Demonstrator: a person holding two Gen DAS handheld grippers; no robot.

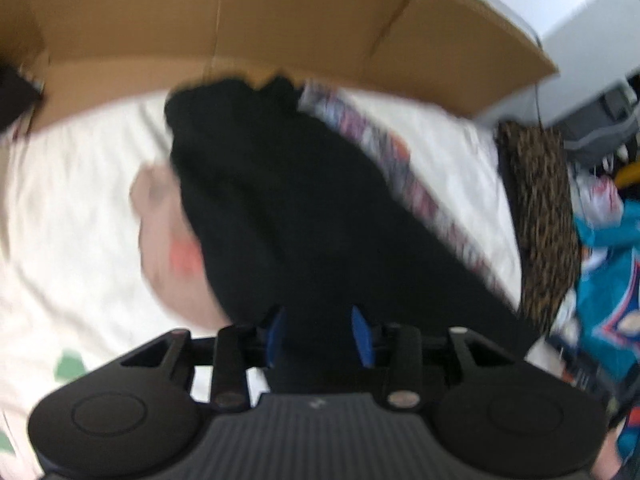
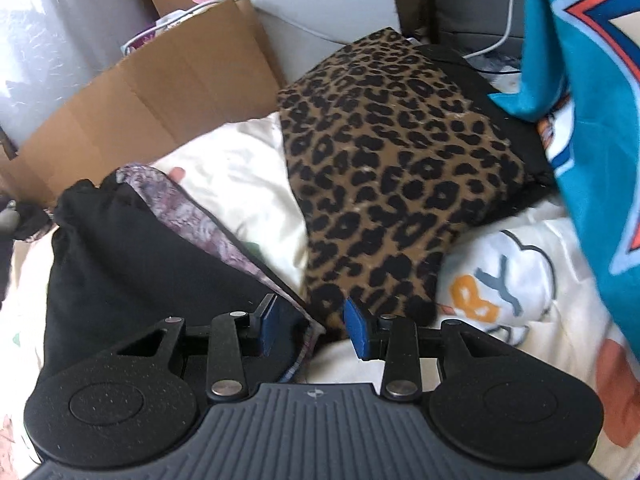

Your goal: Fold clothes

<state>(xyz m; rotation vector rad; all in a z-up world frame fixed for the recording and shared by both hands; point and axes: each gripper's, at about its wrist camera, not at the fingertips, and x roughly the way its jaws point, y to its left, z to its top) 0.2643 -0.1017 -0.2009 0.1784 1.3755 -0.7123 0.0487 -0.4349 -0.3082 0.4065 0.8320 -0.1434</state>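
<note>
from my left wrist the picture is smeared with motion. my left gripper (image 1: 320,336) hangs over a black garment (image 1: 288,208) that lies in a long folded strip across the cream bedsheet (image 1: 60,208), a patterned lining (image 1: 400,160) showing along its far edge. my blue pads stand apart with dark cloth between them, and neither pad looks pressed into it, so i read the jaws as released. a cardboard box (image 1: 240,20) stands beyond the garment, and a leopard-print cloth (image 1: 540,220) lies off to the right.

from my right wrist things are sharper. my right gripper (image 2: 310,330) sits at the near corner of the black garment (image 2: 140,248), where the lining (image 2: 200,224) meets the edge. the jaws are parted and nothing is clamped; the corner lies between the pads untouched. the leopard-print cloth (image 2: 392,160) lies just beside the garment, and a teal jersey (image 2: 592,100) hangs at the right.

to do this fold well, i judge both grippers should take one edge cleanly, catching black cloth and lining together, and carry it over evenly, keeping clear of the leopard cloth so it isn't dragged along
</note>
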